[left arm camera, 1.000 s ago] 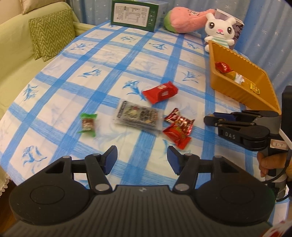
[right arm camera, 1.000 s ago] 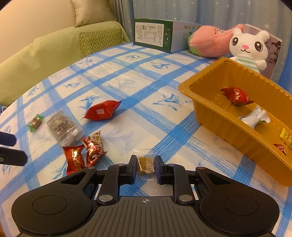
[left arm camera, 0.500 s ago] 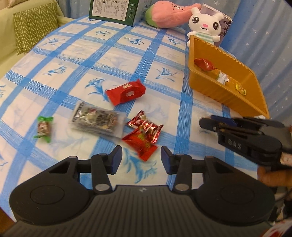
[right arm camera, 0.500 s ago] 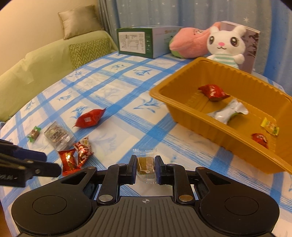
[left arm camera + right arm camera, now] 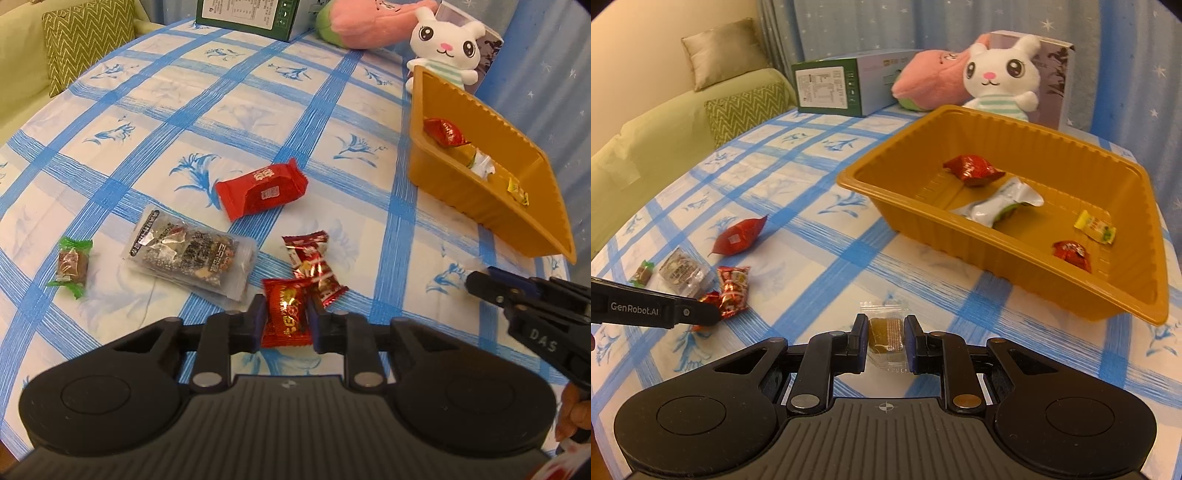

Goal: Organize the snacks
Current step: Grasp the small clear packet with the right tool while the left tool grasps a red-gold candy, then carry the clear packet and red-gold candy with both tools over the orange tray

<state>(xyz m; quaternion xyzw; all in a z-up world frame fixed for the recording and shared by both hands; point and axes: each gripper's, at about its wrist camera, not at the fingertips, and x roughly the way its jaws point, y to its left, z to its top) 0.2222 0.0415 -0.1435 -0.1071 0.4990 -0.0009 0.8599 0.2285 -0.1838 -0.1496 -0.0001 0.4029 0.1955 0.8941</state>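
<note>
The left gripper (image 5: 284, 320) is closing its fingers (image 5: 258, 314) on a red foil candy (image 5: 286, 314) that lies on the surface (image 5: 332, 122); the wrapper sits between the pads, which touch its sides. Just beyond it lies a second red candy with twisted ends (image 5: 314, 267), touching the first. To the left of these sit a clear packet of dark snacks (image 5: 192, 254) and, further left, a small green-wrapped sweet (image 5: 72, 266). A larger red packet (image 5: 263, 189) lies further out on the blue checked cloth.

The right gripper (image 5: 885, 341) has its fingers (image 5: 860, 339) clamped on a small clear packet with a brown square inside (image 5: 886, 332), held near the orange tray (image 5: 960, 243). Inside the tray are a red packet (image 5: 973, 170), a white wrapper (image 5: 997, 203), a yellow sweet (image 5: 1095, 226) and a small red candy (image 5: 1071, 253).

Behind the tray stand a white rabbit toy (image 5: 1001, 79), a pink plush toy (image 5: 931, 83) and a green box (image 5: 831, 86). A green sofa (image 5: 646, 140) with cushions is beside the surface
</note>
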